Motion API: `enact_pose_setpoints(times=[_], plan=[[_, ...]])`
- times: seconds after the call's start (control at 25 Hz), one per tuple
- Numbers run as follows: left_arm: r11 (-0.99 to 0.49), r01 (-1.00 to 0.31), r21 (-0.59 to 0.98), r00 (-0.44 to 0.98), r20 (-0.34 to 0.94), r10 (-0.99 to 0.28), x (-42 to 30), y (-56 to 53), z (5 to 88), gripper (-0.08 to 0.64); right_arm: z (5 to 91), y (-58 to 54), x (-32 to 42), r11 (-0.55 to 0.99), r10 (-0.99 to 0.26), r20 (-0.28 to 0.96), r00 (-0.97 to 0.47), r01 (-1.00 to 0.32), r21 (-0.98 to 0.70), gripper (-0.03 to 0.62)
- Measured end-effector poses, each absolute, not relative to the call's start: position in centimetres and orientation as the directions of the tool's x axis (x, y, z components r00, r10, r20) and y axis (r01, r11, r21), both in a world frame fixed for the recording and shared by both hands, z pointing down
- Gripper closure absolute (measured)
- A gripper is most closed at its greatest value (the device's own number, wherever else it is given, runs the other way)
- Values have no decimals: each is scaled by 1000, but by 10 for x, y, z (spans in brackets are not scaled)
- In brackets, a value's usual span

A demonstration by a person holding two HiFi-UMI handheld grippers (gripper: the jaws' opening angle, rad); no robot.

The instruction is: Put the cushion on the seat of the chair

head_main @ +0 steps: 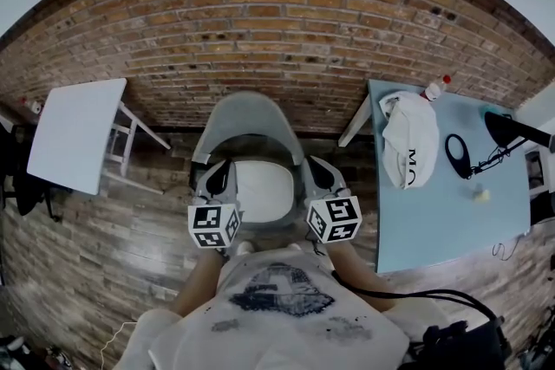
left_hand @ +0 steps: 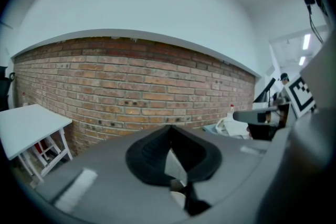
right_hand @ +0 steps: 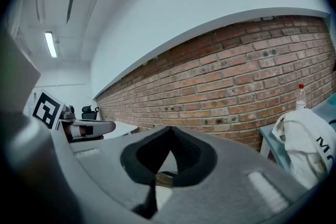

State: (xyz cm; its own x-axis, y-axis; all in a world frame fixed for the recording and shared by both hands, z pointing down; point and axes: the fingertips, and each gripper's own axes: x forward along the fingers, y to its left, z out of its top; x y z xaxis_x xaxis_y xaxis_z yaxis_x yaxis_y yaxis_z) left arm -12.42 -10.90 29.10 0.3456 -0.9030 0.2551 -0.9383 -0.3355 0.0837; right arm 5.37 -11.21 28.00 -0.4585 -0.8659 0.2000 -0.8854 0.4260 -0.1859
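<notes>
A grey shell chair (head_main: 251,119) stands against the brick wall, right in front of me. A white cushion (head_main: 260,191) lies in its seat. My left gripper (head_main: 218,172) is at the cushion's left edge and my right gripper (head_main: 323,172) at its right edge, both pointing toward the chair back. In the left gripper view the left gripper (left_hand: 169,127) has its jaw tips together with nothing between them. The right gripper (right_hand: 169,128) looks the same in its own view. A little white shows low through the gap behind each pair of tips.
A white table (head_main: 74,134) stands to the left. A light-blue table (head_main: 451,204) at the right carries a white bag (head_main: 409,139), a bottle (head_main: 436,87), a black ring (head_main: 458,153) and a black lamp (head_main: 507,130). Wooden floor lies around the chair.
</notes>
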Motion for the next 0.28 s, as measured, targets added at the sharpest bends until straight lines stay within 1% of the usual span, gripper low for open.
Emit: enact_pose_setpoints(times=[0.28], plan=[[-328, -941, 87, 340, 269, -901, -128, -112, 297, 568, 281, -117, 50, 433, -862, 202, -465, -882, -185, 594]])
